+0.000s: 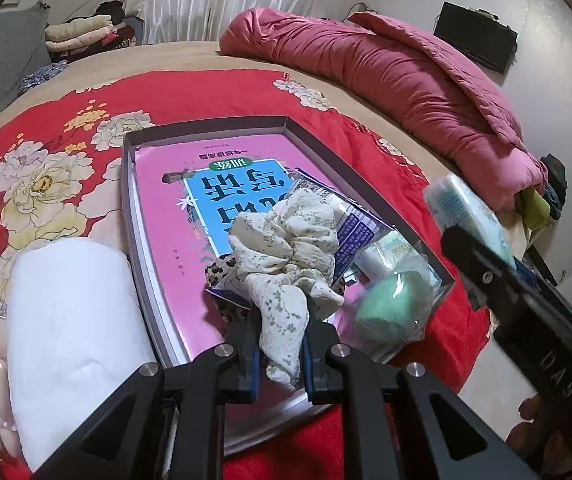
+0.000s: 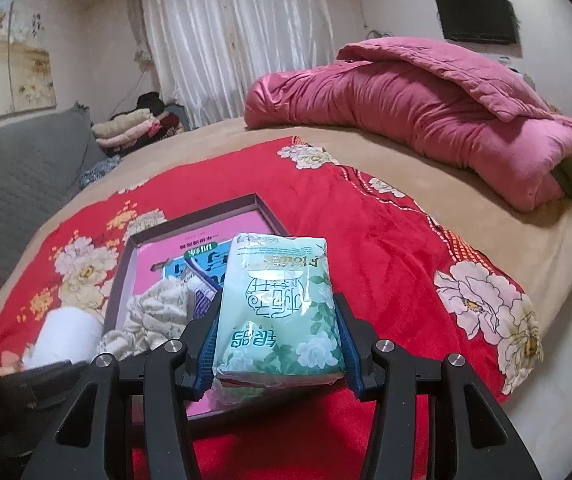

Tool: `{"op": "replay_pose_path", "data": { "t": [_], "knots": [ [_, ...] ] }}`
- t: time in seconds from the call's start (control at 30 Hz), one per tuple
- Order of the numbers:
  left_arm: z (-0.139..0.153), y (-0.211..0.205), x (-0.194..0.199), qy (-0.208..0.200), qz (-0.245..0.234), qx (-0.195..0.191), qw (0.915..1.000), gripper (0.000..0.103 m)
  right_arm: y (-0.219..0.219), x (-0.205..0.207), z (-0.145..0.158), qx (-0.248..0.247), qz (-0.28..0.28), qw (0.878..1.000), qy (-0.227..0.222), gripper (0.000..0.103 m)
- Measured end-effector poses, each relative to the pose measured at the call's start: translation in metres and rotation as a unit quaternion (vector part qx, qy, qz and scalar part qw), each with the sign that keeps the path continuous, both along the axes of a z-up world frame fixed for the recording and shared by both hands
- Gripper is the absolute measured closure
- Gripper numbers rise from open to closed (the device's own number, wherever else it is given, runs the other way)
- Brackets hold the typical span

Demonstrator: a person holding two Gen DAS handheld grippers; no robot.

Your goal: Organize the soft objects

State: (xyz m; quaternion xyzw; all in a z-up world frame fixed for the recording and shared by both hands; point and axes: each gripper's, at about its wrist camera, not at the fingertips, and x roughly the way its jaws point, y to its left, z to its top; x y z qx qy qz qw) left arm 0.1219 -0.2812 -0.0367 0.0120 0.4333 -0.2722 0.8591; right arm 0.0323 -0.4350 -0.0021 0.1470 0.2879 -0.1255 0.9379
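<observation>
While the cream floral fabric scrunchie (image 1: 286, 236) is pinched fully shut in the left gripper (image 1: 282, 364) over the shallow grey box (image 1: 206, 126), limp folds are seen drooping; it is judged light and best gripped at its bunched middle. A pale green plastic tissue pack (image 2: 278, 304), squashy and slippery-looking, is clamped at its sides by the right gripper (image 2: 278, 354) above the red floral blanket (image 2: 386, 240).

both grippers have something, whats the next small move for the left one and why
Probably lower the left gripper a little more and open it. It is shut on the floral cloth, which already hangs over the pink book inside the grey tray. The right gripper is shut on the green tissue pack beside the tray, so releasing the cloth first should make room for it.
</observation>
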Motion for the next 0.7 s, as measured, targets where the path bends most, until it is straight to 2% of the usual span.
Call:
{"op": "replay_pose_path", "data": {
  "t": [0.27, 0.7],
  "knots": [
    [0.0, 0.0, 0.002, -0.001, -0.001, 0.0, 1.0, 0.088, 0.009, 0.016, -0.007, -0.028, 0.015, 0.999, 0.022, 0.051],
    [-0.001, 0.001, 0.0, -0.001, -0.003, -0.001, 1.0, 0.088, 0.003, 0.038, -0.024, -0.024, 0.024, 0.998, 0.056, 0.051]
  ]
}}
